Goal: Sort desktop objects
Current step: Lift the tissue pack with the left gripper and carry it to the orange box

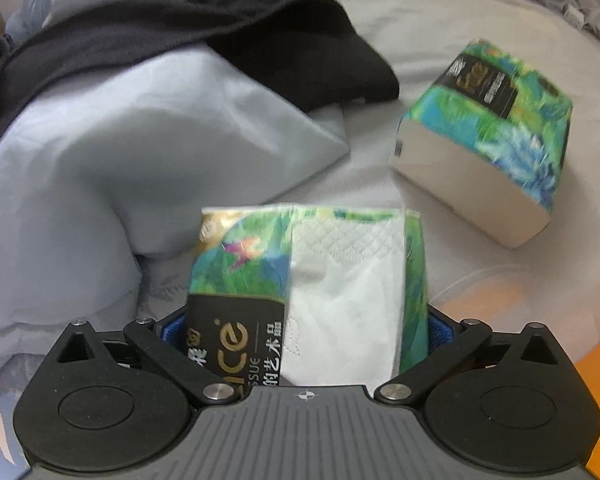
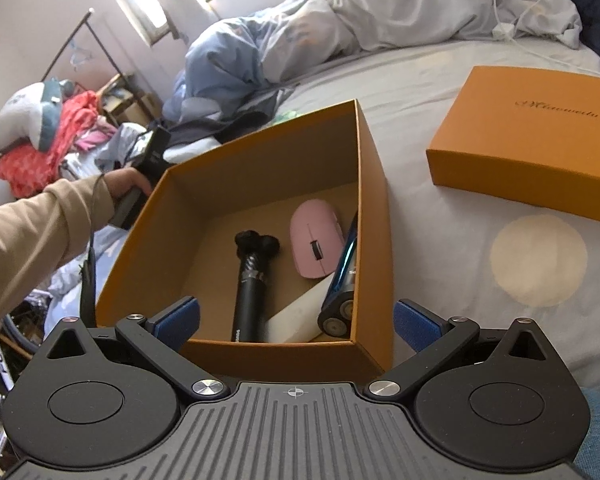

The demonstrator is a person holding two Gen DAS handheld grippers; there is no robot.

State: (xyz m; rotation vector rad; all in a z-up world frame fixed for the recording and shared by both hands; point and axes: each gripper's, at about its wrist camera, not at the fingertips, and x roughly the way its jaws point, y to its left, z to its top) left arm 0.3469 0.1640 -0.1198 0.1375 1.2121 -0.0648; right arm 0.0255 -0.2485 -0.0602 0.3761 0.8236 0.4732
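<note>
My left gripper is shut on an opened green tissue pack with white tissue showing, held above the bed. A second, full tissue pack lies on the sheet to the right. My right gripper is open and empty over the near rim of an open orange box. Inside the box lie a pink mouse, a black tripod stick, a white block and a blue pack of batteries.
A pale blue pillow and black garment lie left of the packs. The orange box lid rests on the bed at right. Crumpled bedding and a charger cable lie behind. The other hand holds the left gripper beside the box.
</note>
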